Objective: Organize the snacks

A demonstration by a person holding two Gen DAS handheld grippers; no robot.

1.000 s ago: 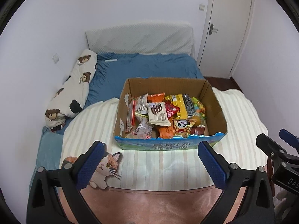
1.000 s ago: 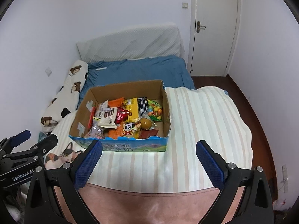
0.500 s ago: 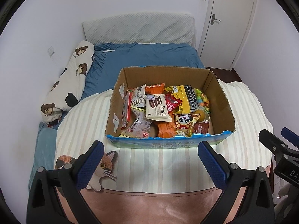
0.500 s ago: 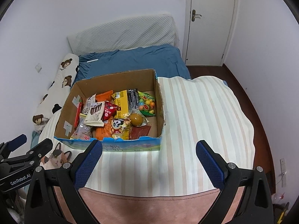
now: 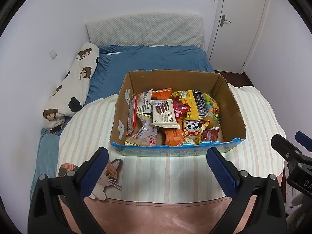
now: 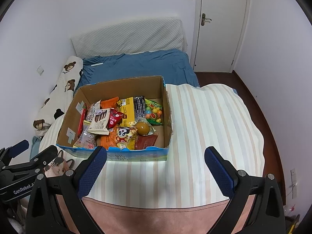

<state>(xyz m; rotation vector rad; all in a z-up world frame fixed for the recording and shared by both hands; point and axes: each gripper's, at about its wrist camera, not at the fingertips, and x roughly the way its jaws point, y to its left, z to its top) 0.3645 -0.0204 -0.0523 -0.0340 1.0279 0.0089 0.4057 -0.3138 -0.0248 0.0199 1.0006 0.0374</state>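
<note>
Bedroom: striped cream blanket supports one open brown cardboard box, long axis left-right.
Mixed snack packets fill it; left gripper and right gripper hover nearside, jaws apart, empty.

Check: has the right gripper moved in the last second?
Yes. The right gripper advanced toward the open cardboard snack box; in its view the box and white door both loom larger.

both wrist views overlook one snack box.
</note>
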